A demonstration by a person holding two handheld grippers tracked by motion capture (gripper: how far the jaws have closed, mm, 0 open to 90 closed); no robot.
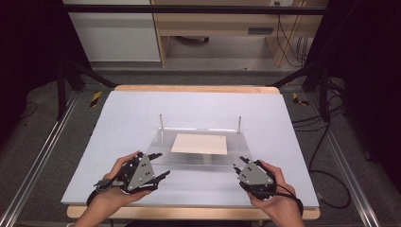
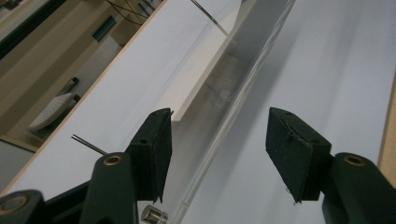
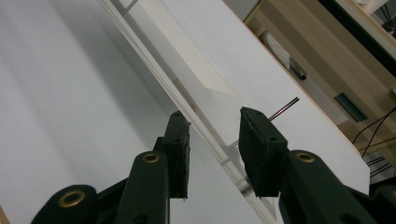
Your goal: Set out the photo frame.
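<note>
A clear acrylic plate [image 1: 198, 161] stands slightly raised on the white table [image 1: 137, 109], with a cream rectangular slab [image 1: 199, 143] lying on it. My left gripper [image 1: 162, 164] is at the plate's near left corner. In the left gripper view its jaws [image 2: 219, 135] stand wide apart, with the plate's edge [image 2: 243, 84] between them and untouched. My right gripper [image 1: 239, 163] is at the near right corner. Its jaws [image 3: 214, 116] stand closer together and straddle the plate's edge [image 3: 154, 60], with a gap showing on both sides. The slab [image 3: 187, 51] lies beyond them.
Two thin metal rods [image 1: 161, 120] [image 1: 239, 123] rise at the plate's far corners. A small metal stud [image 2: 154, 215] sits under the near left corner. Behind the table are a wooden cabinet [image 1: 213, 23] and cables [image 1: 288, 42]. Aluminium rails [image 1: 38, 156] run along both sides.
</note>
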